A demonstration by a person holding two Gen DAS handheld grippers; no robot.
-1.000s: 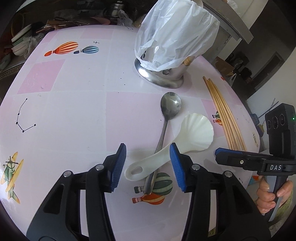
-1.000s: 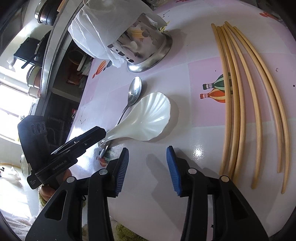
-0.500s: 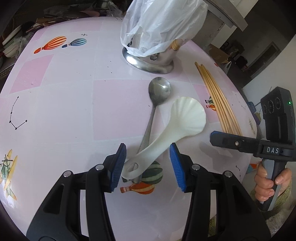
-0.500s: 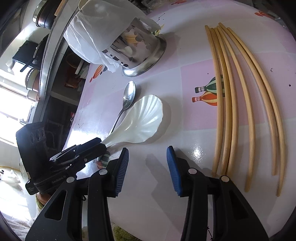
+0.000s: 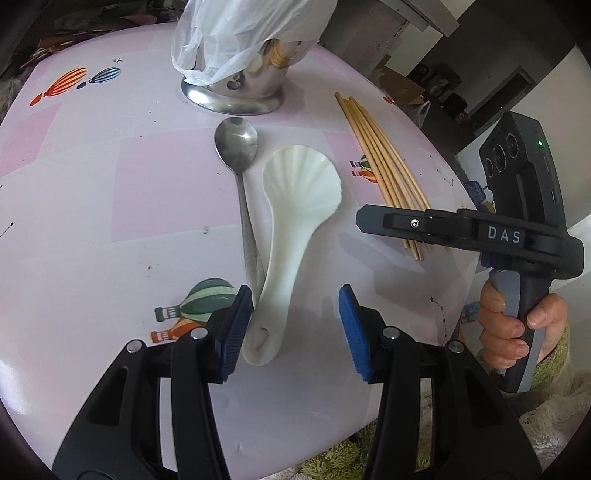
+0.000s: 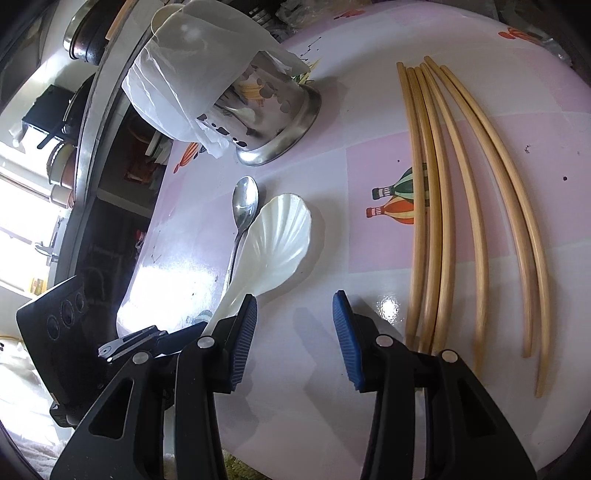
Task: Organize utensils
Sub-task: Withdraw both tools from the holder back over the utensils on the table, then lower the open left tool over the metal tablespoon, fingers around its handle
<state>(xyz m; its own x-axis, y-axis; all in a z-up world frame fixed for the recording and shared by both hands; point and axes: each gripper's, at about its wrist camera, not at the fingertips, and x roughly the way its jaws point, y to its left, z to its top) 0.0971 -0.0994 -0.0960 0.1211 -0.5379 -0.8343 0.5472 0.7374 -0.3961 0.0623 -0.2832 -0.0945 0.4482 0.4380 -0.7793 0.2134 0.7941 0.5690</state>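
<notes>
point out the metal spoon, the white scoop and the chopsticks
metal spoon (image 5: 236, 142), left wrist view, on its bowl
white scoop (image 5: 301, 181), left wrist view, on its ribbed blade
chopsticks (image 6: 476, 221), right wrist view, on one stick's middle

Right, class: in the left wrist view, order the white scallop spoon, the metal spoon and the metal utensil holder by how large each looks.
1. White scallop spoon: nearest the camera, which enlarges it.
2. Metal spoon: similar length, much narrower, its handle end hidden.
Metal utensil holder: unranked, since a plastic bag hides most of it and it stands farthest.

Home kitchen: utensil holder (image 5: 236, 85), stacked pots (image 6: 86, 40).
</notes>
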